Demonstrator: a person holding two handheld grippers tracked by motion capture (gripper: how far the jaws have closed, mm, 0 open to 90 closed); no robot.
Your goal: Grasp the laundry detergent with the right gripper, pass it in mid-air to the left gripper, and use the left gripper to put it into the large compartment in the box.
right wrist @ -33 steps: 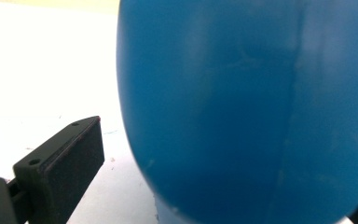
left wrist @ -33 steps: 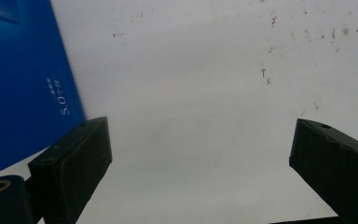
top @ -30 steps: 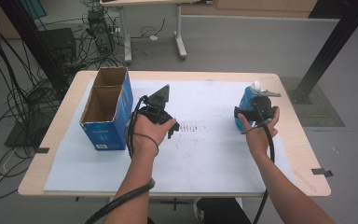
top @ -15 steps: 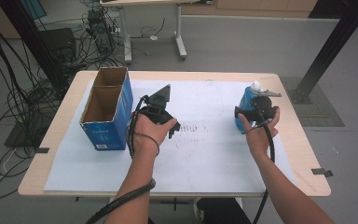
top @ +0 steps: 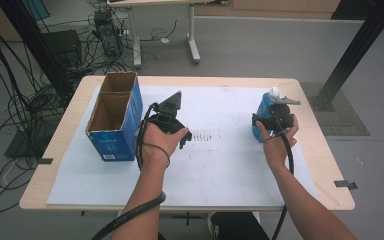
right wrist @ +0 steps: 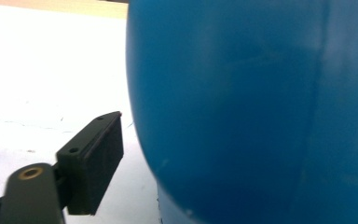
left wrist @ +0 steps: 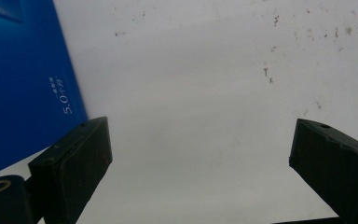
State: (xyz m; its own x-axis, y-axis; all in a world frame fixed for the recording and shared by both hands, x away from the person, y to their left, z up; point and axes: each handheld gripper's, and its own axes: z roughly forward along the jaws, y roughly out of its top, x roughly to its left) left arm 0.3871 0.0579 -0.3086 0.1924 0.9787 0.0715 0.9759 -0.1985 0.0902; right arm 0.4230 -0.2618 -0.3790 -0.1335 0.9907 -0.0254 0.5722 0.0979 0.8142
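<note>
The blue bottle (top: 263,116) stands upright near the far right of the white-covered worktop (top: 230,165), its white cap (top: 275,92) uppermost, so its long axis is vertical. It lies directly ahead of the right gripper (top: 270,117), which is brought level against the bottle's near side; in the right gripper view the blue wall (right wrist: 251,112) sits just beside the one black pad (right wrist: 95,163) that can be seen, a narrow gap remaining between them. The jaws have just been closing around the bottle, but a firm pinch is not yet shown; the second pad is hidden behind the bottle. The right hand (top: 277,142) is clearly the nearer one, with the forearm reaching forward from the worktop's near edge.

The left gripper (top: 172,112) is held over the sheet, spread wide and empty, beside the blue cardboard box (top: 115,120), well apart from the bottle.
</note>
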